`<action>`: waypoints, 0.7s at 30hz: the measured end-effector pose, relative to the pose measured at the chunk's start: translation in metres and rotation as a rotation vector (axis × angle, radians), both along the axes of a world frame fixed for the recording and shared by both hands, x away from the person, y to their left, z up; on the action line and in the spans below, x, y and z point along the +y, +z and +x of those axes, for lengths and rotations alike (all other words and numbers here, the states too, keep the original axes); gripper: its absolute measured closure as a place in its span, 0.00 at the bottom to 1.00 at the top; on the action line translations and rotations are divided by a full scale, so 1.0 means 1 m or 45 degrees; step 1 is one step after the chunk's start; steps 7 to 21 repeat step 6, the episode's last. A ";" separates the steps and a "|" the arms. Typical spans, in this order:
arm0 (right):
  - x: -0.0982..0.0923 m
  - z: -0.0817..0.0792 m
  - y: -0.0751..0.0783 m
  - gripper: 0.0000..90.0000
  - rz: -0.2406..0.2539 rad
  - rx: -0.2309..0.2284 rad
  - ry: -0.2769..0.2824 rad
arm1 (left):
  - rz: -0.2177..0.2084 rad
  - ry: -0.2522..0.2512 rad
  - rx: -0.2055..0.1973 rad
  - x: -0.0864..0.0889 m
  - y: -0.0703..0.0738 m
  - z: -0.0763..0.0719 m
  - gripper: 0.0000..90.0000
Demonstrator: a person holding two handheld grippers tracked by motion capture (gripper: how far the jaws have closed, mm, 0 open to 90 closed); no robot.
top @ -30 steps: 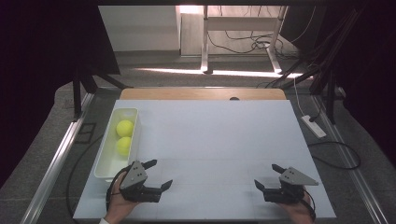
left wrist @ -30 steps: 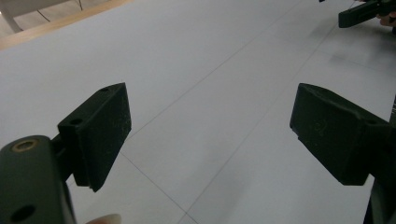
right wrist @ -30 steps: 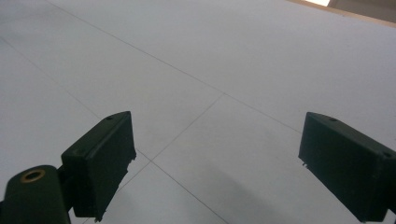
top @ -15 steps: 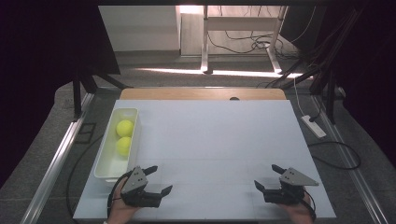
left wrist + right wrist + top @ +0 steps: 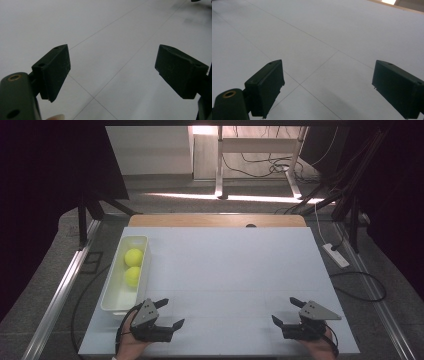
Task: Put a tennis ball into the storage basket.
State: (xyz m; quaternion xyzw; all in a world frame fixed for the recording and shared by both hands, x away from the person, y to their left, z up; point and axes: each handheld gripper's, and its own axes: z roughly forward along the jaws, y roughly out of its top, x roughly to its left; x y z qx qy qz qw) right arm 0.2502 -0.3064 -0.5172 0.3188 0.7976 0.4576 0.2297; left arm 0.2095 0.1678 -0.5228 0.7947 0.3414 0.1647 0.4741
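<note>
White desk (image 5: 225,270) is bare between both released grippers, left gripper (image 5: 169,314), right gripper (image 5: 286,311); tray (image 5: 116,292) with two tennis balls (image 5: 133,257) sits just beside the left one

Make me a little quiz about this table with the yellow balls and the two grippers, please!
1. How many yellow balls lie in the white tray?
2. True or false: the left gripper is holding a ball.
3. Which gripper is nearer the tray? A) the left gripper B) the right gripper

Key:
1. Two: the far ball and the near ball, side by side along the tray.
2. False. Its jaws stand apart over the bare white table, with nothing between them.
3. A. It sits just by the tray's near end; the right gripper, also open and empty, is across the table.
</note>
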 end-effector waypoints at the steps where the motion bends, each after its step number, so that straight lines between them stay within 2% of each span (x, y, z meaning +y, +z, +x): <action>1: 0.000 0.000 0.000 0.11 0.001 0.000 0.001 | -0.001 0.001 -0.001 0.000 0.000 0.000 0.15; 21: -0.001 -0.001 0.000 0.11 0.000 -0.004 0.010 | -0.005 0.002 0.000 0.000 0.000 0.000 0.15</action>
